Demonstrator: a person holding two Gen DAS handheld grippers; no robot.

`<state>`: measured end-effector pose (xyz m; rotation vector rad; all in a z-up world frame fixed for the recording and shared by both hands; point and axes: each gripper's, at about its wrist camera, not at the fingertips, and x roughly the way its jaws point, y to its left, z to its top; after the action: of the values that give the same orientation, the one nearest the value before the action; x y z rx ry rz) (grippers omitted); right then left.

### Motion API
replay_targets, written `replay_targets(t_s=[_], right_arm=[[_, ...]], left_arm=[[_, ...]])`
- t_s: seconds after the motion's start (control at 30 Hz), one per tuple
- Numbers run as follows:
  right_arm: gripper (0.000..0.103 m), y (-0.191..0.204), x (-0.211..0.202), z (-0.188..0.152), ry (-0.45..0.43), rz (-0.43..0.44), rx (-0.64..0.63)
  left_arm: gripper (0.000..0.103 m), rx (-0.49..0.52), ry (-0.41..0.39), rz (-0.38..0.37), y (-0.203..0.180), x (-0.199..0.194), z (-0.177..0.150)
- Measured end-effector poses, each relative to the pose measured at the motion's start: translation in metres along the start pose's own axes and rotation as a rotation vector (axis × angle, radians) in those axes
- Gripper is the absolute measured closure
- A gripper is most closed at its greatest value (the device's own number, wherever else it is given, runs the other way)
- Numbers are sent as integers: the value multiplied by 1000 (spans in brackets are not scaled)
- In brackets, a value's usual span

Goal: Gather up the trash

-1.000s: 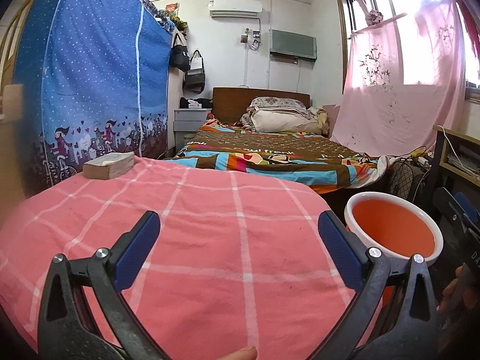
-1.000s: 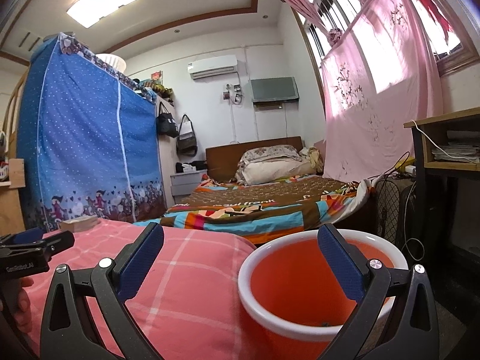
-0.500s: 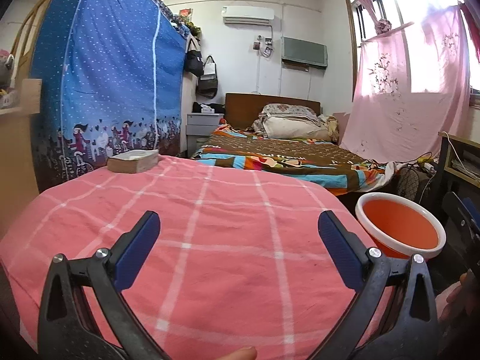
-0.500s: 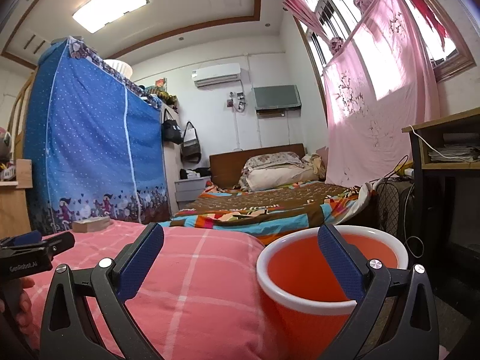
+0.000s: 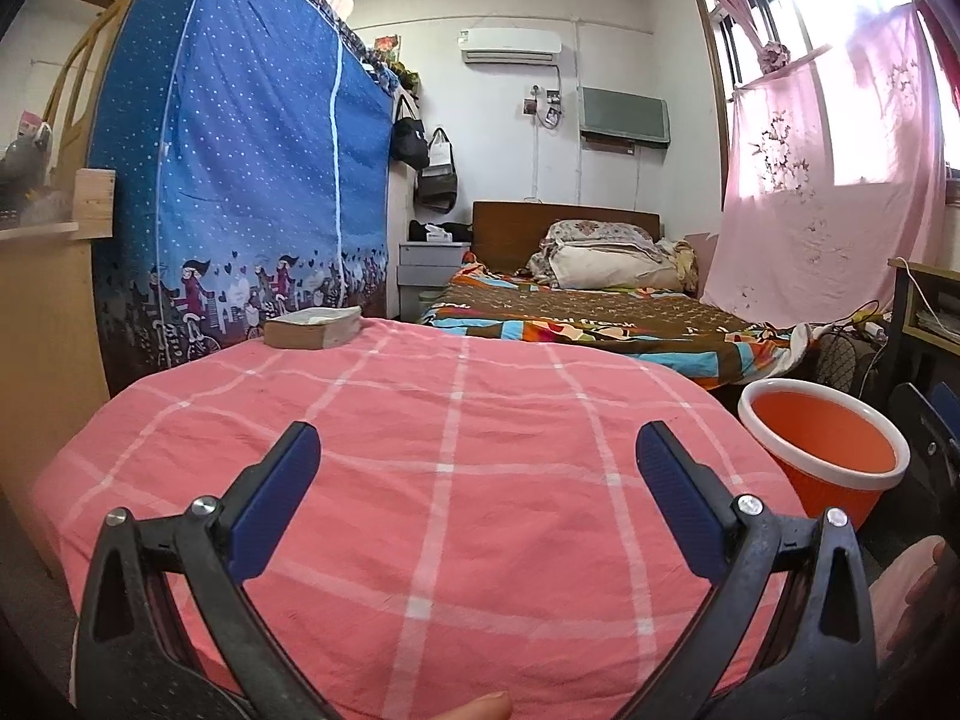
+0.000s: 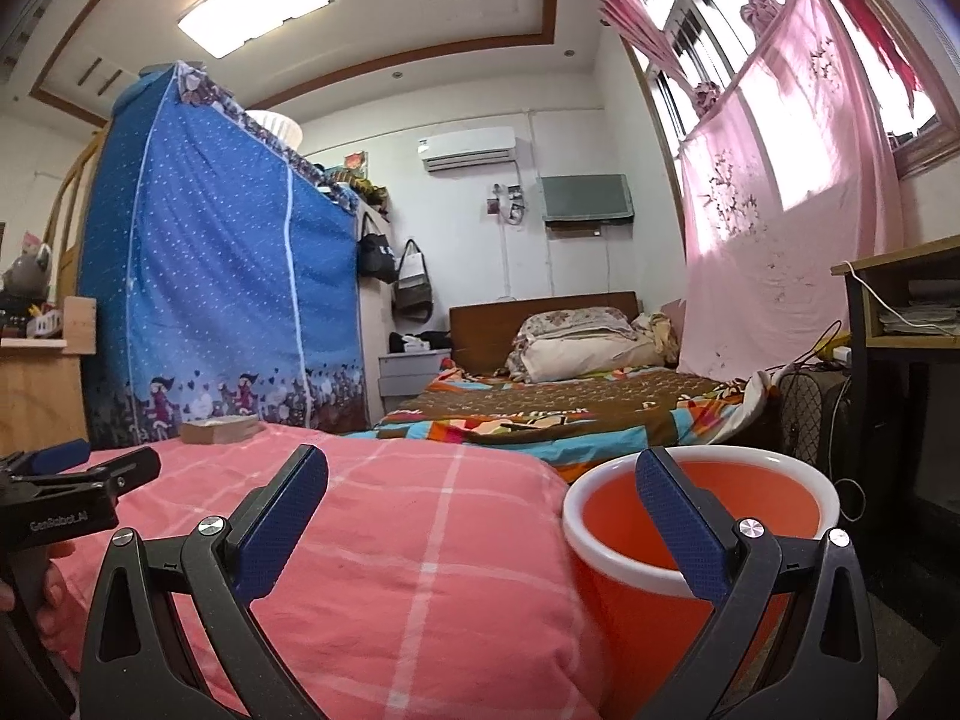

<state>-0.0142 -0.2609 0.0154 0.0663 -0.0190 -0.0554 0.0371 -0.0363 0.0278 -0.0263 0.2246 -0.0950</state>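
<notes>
While both claws hang empty, here is where this moment can slip:

Left gripper (image 5: 478,459): spread wide over the pink checked quilt (image 5: 420,450), lower centre of its frame; nothing between the blue pads. You are holding air.

Right gripper (image 6: 481,483): also spread and empty. Its right pad sits in front of the orange bin (image 6: 699,531) in the lower right of its frame; I cannot tell whether it touches the white rim or only overlaps it in the picture.

Bin, left view: orange bin (image 5: 825,453) stands low at right, beside the quilt's edge and apart from the left claw.

Trash: none that I can make out on the quilt in either view. My guess is that the task is finished or that you have to search elsewhere.

Risk 1: the small tan box (image 5: 313,327) at the quilt's far left edge, upper left of the pink area, may not be rubbish. Pinching it on a guess would bin something wanted.

Risk 2: the bin looks light and open. If you swing the right claw sideways, a finger could catch the rim and tip it.

Risk 3: the quilt is soft and loose. Closing low on it would likely gather cloth, not litter.

Risk 4: the two claws are near each other; the left gripper (image 6: 72,483) shows at the left edge of the right view. Crossing reaches could knock them together.
</notes>
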Motion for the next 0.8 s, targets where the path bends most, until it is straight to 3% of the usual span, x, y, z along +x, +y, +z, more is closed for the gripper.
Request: replay_targets(t_s=[0.8], right_arm=[[0,10,9,-22,76,23,-42]], left_arm=[[0,1,-9,43,13,-3,-21]])
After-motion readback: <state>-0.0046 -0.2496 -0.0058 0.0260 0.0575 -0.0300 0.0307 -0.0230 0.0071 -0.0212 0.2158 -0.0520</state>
